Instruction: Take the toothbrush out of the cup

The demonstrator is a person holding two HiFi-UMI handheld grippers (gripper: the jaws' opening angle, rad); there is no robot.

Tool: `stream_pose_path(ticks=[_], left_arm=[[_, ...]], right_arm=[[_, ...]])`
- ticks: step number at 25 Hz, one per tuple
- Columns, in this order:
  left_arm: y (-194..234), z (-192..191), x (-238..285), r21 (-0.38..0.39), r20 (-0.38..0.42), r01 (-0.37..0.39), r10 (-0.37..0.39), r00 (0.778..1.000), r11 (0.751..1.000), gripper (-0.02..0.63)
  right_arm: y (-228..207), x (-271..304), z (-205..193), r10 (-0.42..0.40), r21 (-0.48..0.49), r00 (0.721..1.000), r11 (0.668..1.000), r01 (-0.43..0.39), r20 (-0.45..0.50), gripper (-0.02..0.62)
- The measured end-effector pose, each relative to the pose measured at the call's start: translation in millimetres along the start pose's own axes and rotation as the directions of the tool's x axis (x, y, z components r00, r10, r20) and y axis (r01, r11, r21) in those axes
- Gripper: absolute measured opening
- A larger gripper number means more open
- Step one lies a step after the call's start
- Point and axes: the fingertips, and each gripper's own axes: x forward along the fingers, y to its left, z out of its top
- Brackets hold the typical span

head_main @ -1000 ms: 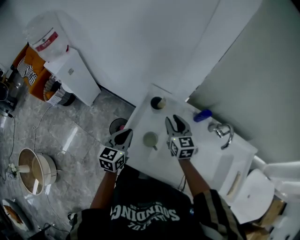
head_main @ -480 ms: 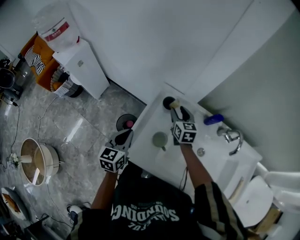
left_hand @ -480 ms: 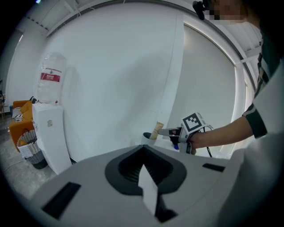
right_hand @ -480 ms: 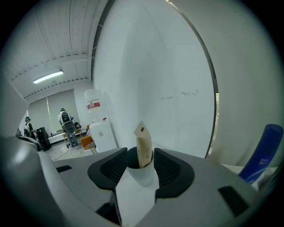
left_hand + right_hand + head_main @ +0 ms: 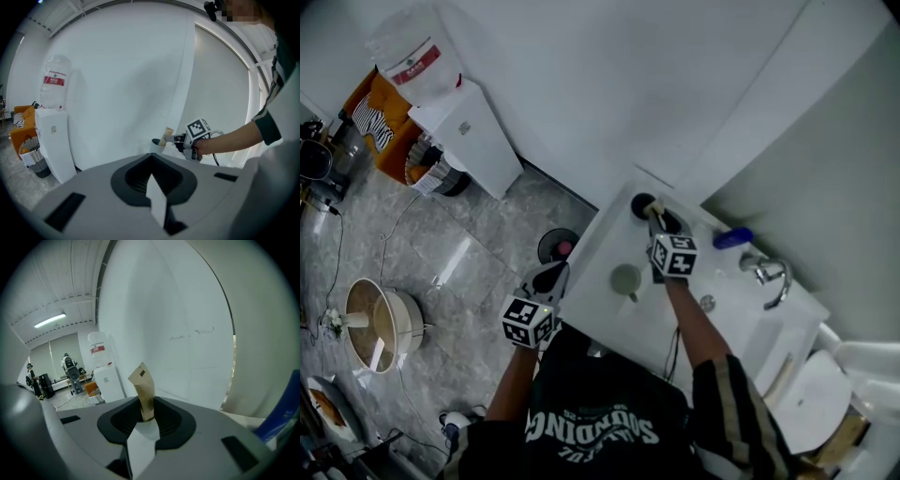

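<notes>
Between the jaws of our right gripper point(image 5: 660, 223) stands the toothbrush point(image 5: 144, 390) in its brown paper sleeve. The jaws have just been closing and are clamped on its upper part. Its long axis runs close to upright, crossing the jaws. The top points up and tips slightly left in the right gripper view, and the lower end is down in the dark cup point(image 5: 641, 202) just beyond the fingertips. Left of this gripper sits a pale green mug point(image 5: 625, 279). Our left gripper point(image 5: 551, 274) hangs well behind, jaws together, empty.
</notes>
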Motion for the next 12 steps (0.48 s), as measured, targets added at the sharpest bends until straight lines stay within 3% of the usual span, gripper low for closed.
stream_pose_path(ticks=[12], left_arm=[[-21.3, 7.7, 4.9, 0.037, 0.010, 0.052, -0.053, 0.999, 0.998, 0.000]], right_arm=[[10.3, -49.6, 59.2, 0.066, -0.033, 0.987, 0.998, -0.062, 0.149, 0.071]])
